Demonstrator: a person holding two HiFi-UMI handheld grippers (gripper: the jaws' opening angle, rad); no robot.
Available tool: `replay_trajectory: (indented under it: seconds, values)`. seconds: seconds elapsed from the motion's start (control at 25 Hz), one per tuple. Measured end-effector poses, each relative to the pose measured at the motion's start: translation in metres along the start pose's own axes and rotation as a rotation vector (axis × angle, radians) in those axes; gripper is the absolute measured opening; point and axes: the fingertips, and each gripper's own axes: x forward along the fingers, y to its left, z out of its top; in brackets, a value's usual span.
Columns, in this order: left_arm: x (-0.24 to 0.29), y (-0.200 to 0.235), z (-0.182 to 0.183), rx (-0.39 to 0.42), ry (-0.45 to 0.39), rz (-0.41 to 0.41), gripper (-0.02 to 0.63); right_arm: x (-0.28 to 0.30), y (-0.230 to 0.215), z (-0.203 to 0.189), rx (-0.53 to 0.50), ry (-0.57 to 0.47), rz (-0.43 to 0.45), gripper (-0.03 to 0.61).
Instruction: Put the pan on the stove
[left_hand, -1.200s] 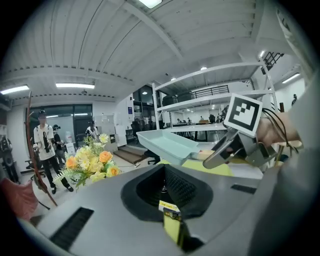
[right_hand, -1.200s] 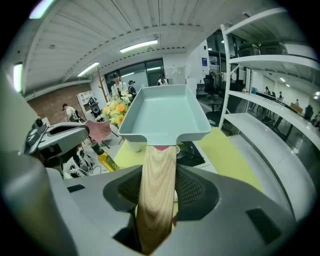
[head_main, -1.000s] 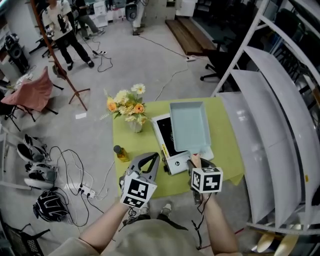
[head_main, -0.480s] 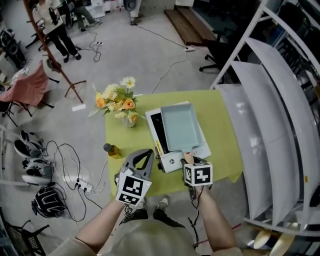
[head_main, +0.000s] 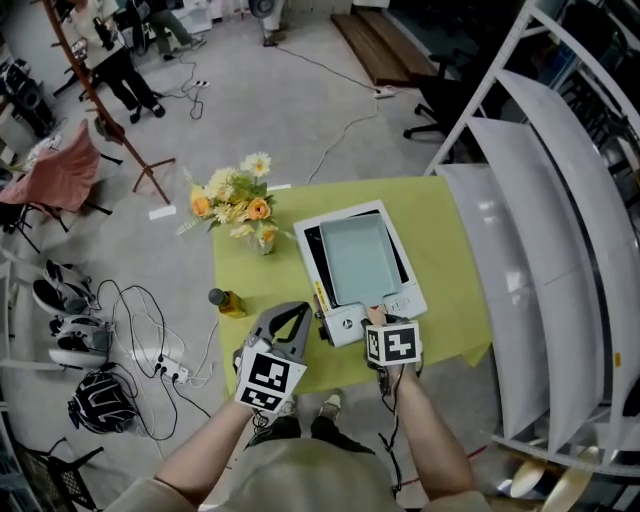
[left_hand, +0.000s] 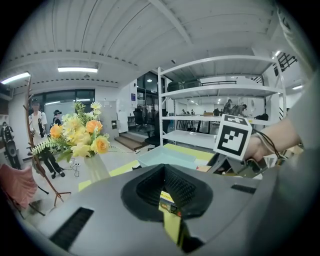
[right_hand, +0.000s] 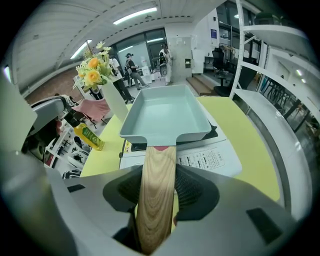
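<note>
A pale blue rectangular pan (head_main: 358, 258) lies level over the black glass top of the white stove (head_main: 345, 322) on the green table. Whether it touches the glass I cannot tell. Its wooden handle (right_hand: 157, 185) points back at me, and my right gripper (head_main: 378, 318) is shut on it, black pads on both sides (right_hand: 157, 197). The pan (right_hand: 162, 117) fills the middle of the right gripper view, above the stove's control panel (right_hand: 210, 160). My left gripper (head_main: 295, 312) hovers left of the stove's front corner, jaws together with nothing in them (left_hand: 167, 197); the pan (left_hand: 167, 156) shows beyond it.
A vase of yellow and orange flowers (head_main: 240, 210) stands at the table's far left corner. A small bottle (head_main: 222, 299) sits near the left edge of the table (head_main: 440, 220). White shelving (head_main: 560, 200) rises close on the right. Cables and shoes lie on the floor at left.
The pan has shifted left, from hanging over the stove's right side to lying centred over the black glass. The left gripper has hardly moved.
</note>
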Motion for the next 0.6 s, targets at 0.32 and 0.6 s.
replay_trajectory:
  seconds: [0.32, 0.6]
  values:
    - [-0.001, 0.0, -0.006, -0.004, 0.021, -0.001, 0.006, 0.007, -0.003, 0.012, -0.026, -0.022, 0.003, 0.178]
    - [-0.008, -0.002, -0.001, 0.014, 0.016, -0.001, 0.006, -0.012, -0.01, 0.022, -0.031, -0.077, -0.006, 0.276]
